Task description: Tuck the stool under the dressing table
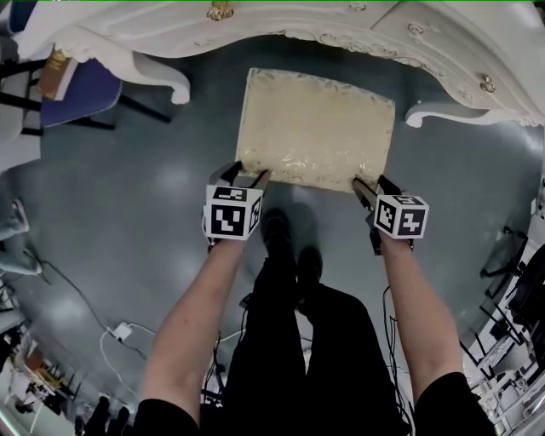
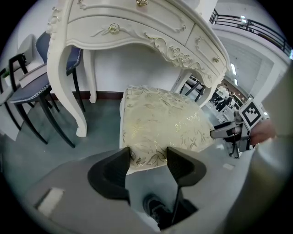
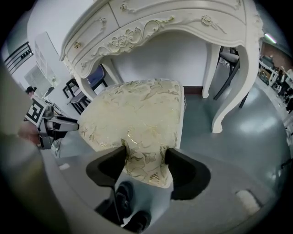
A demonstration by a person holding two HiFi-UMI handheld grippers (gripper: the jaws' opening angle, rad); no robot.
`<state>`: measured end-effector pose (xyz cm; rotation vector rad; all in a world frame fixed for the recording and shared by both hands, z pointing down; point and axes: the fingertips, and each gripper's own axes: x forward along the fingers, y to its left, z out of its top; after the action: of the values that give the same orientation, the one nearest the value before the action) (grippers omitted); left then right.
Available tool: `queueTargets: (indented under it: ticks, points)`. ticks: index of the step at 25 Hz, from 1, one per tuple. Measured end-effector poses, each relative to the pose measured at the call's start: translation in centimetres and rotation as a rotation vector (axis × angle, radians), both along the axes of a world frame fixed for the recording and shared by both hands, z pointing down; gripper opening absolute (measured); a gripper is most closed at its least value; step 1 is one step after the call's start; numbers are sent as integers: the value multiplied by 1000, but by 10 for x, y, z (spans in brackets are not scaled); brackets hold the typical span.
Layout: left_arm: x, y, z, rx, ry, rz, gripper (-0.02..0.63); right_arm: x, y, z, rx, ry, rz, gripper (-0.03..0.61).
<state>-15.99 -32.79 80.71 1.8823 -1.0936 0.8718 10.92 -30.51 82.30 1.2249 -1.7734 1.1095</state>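
Jaws of the left gripper and right gripper clamp the near corners of the cream gold-patterned cushioned stool. It stands just short of the white carved dressing table, with open grey floor left and right.

The stool stands upright on the grey floor, its rectangular seat padded in cream fabric with a gold leaf pattern (its legs are hidden under the seat). Its far edge reaches in between the front legs of the dressing table, a white table with carved scrollwork, curved legs and gilt knobs. Most of the seat lies out in front.
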Motion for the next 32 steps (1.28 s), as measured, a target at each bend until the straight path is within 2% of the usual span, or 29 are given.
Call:
queueTargets:
  ticks: [6, 11, 22, 32]
  points:
    - [1, -43, -2, 34, -3, -14, 276, 2, -44, -2, 37, -2, 1, 299]
    - [7, -62, -2, 38, 24, -21, 276, 8, -75, -3, 86, -1, -16, 299]
    - [13, -117, -16, 148, 15, -54, 273, 14, -140, -17, 184, -35, -26, 301]
    - [21, -145, -18, 168, 8, -49, 273, 21, -188, -21, 247, -38, -81, 301]
